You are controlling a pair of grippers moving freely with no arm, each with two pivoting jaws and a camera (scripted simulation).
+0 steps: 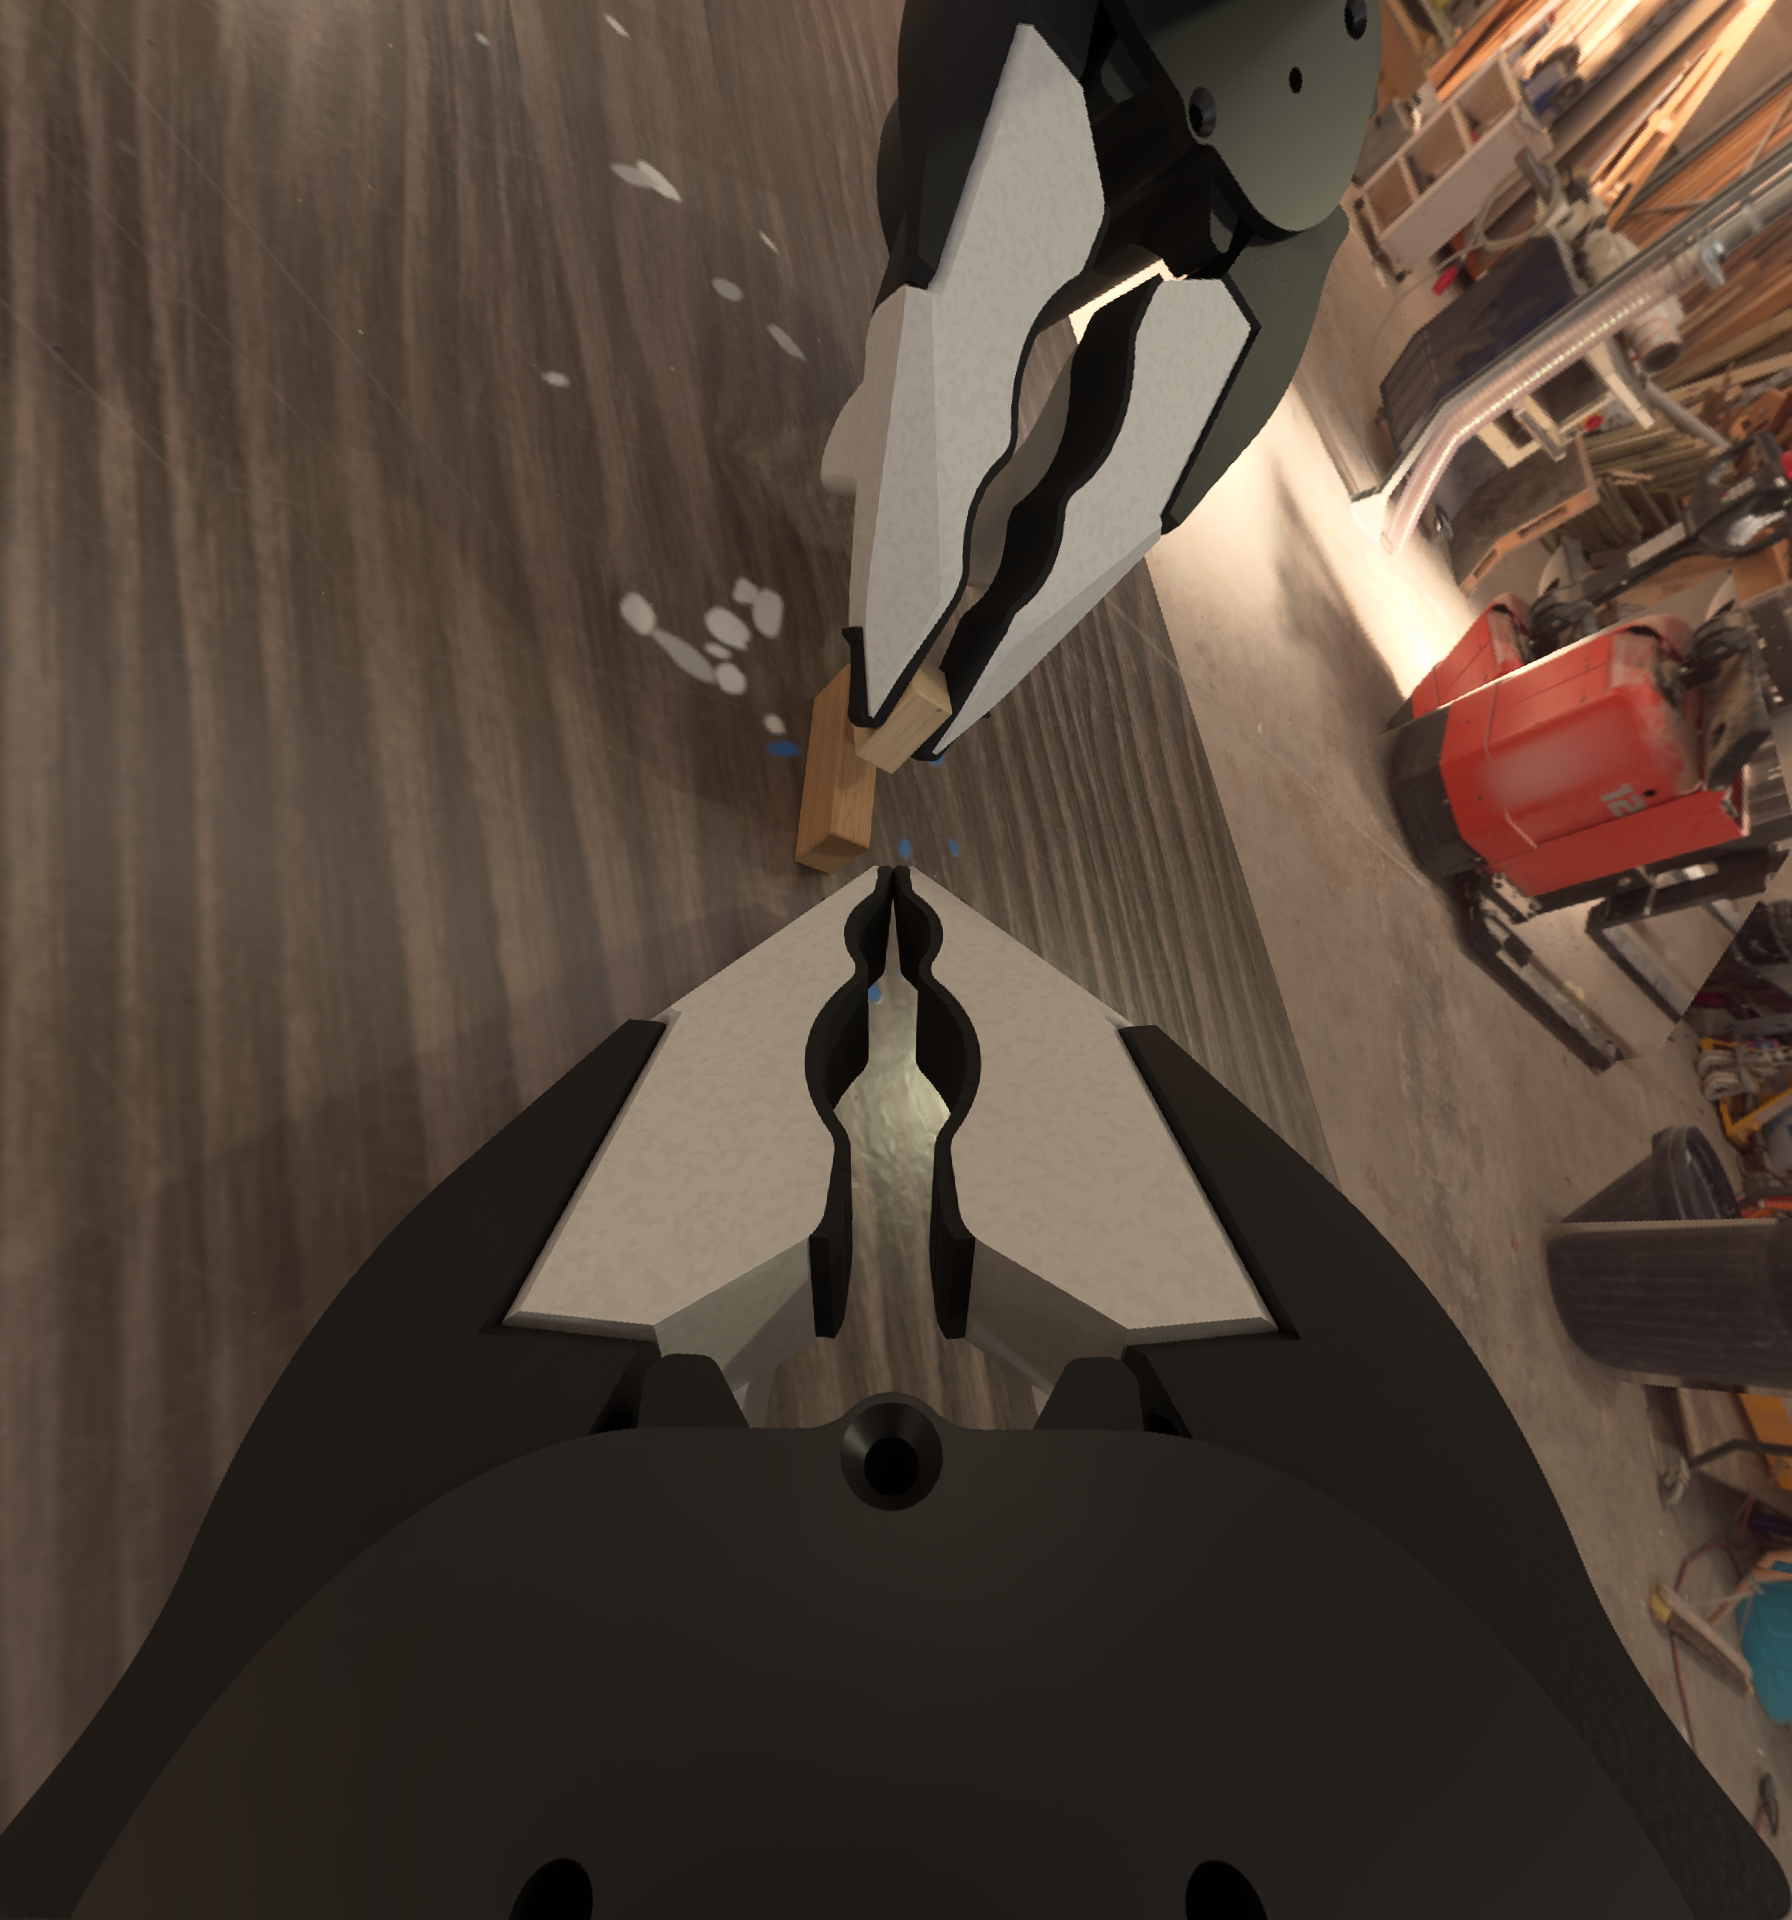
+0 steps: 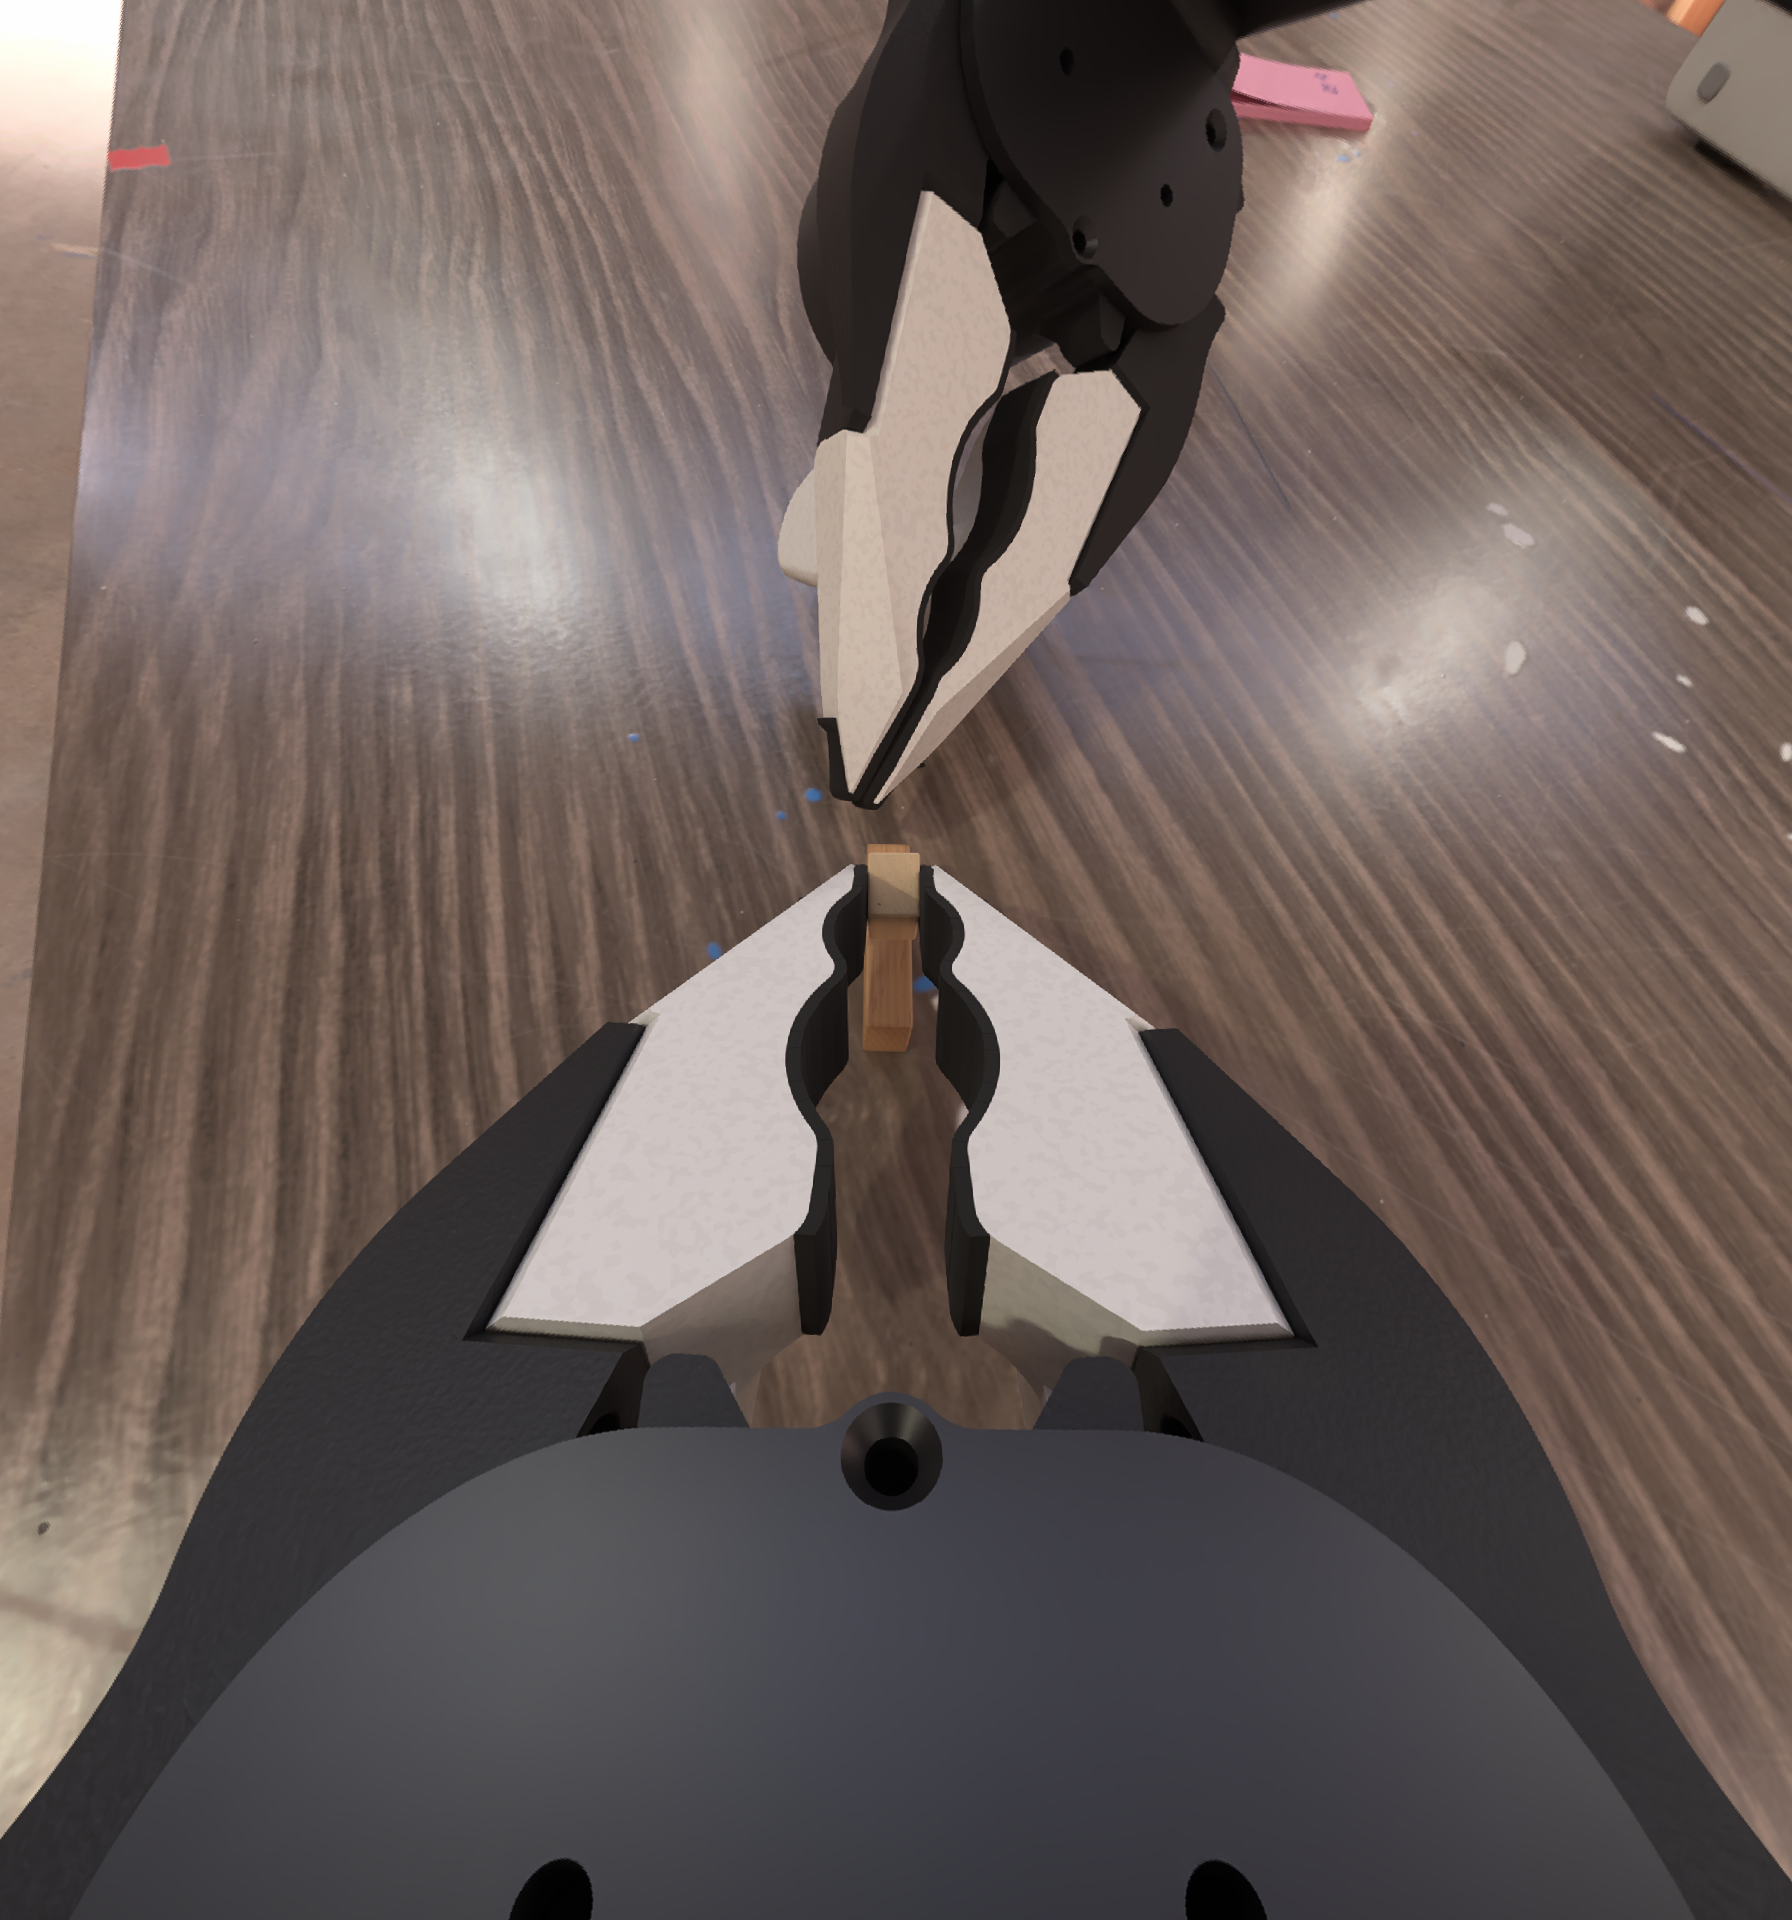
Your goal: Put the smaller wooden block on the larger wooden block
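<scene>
The smaller wooden block (image 2: 892, 876) is pale and sits clamped between the tips of my right gripper (image 2: 894, 885). It is held just over the larger wooden block (image 2: 887, 1003), which lies flat on the dark wood table (image 2: 352, 727). I cannot tell whether the two blocks touch. In the left wrist view the right gripper (image 1: 897, 736) comes in from above, holding the small block (image 1: 913, 727) over one end of the larger block (image 1: 835, 805). My left gripper (image 1: 894, 875) is shut and empty, its tips close to the larger block's near end. It also shows in the right wrist view (image 2: 864, 798).
The table edge (image 1: 1214, 790) runs close to the blocks, with a workshop floor beyond holding a red machine (image 1: 1578, 748) and dark bins (image 1: 1702, 1299). A pink flat object (image 2: 1297, 88) and a grey box (image 2: 1765, 104) lie far back. White and blue paint flecks (image 1: 705, 634) dot the tabletop.
</scene>
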